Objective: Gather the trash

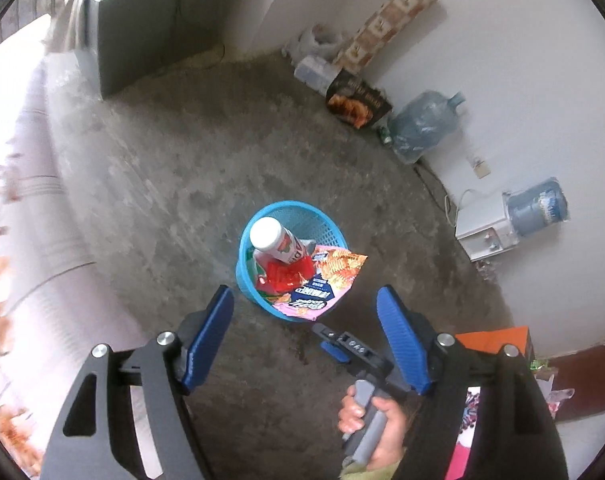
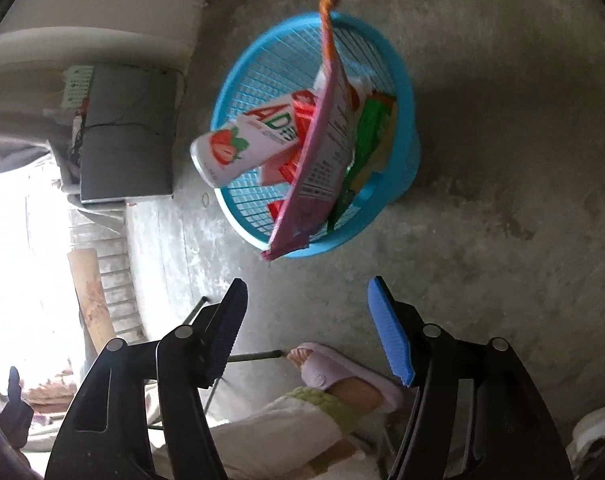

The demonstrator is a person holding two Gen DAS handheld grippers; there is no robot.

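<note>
Both grippers, left [image 1: 305, 312] and right [image 2: 307, 304], hang open and empty above the blue basket [image 2: 406, 128], the right nearer, where the pink snack bag [image 2: 326, 152] stands on edge beside the bottle [image 2: 242, 148].

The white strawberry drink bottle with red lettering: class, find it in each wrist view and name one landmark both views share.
Left wrist view: white strawberry drink bottle at picture centre, base towards the camera.
Right wrist view: the bottle left of centre, poking over the rim.
Shared landmark: the blue plastic mesh basket that holds it.
</note>
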